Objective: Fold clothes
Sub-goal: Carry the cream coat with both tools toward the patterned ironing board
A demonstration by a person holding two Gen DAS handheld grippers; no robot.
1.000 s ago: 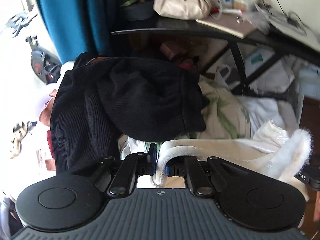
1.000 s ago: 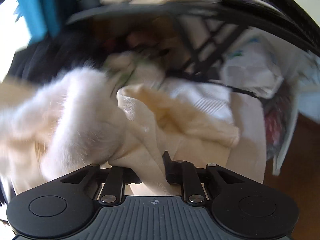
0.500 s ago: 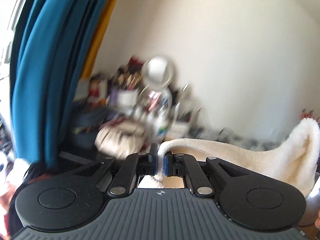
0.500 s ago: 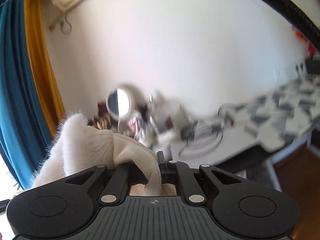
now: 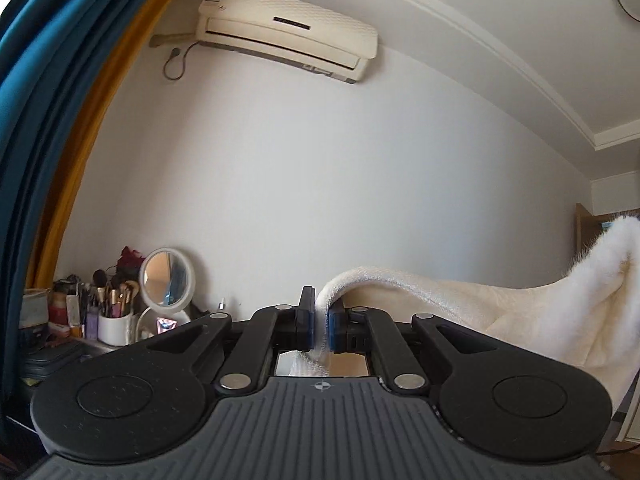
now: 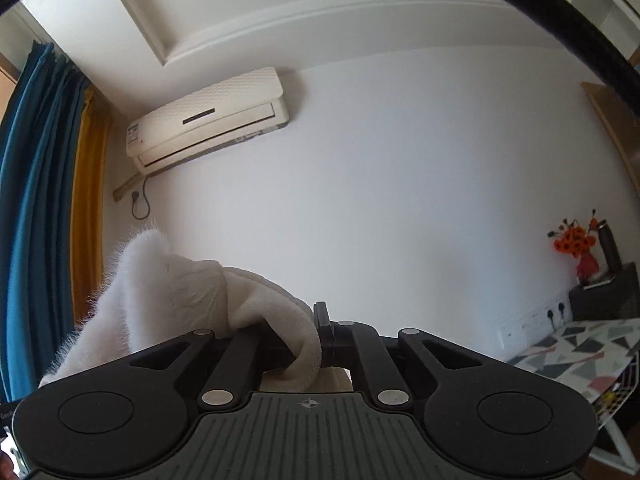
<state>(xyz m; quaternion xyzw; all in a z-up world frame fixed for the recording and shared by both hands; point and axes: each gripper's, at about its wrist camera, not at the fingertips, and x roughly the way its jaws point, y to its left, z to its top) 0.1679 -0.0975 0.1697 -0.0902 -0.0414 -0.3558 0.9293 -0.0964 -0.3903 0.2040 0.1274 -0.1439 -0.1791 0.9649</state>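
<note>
Both claws point roughly level at a white wall, each pinching the same cream fleece garment (image 5: pixel 500 312). Left claw (image 5: pixel 319 330): blue pads pressed together on a rolled hem of the garment, fabric running out between the pads and off to the right, where a fluffy white trim (image 5: pixel 608 264) stands up at the frame edge. Right claw (image 6: pixel 316 340): jaws pressed together on a thick fold of the garment (image 6: pixel 200 300), which bunches over the left finger and trails down to the left, long white fibres showing along its edge. The garment hangs in the air between the 2 claws, clear of any surface in view. Background, left view: wall air conditioner (image 5: pixel 288 32) high up, teal curtain (image 5: pixel 28 140) with a mustard curtain (image 5: pixel 92 128) beside it, round mirror (image 5: pixel 166 278) and a white cup of brushes (image 5: pixel 114 324) on a cluttered table at lower left. Right view: orange flowers (image 6: pixel 574 242) and a dark bottle (image 6: pixel 608 248) on a black box at right, patterned ironing board (image 6: pixel 580 352) below.
</note>
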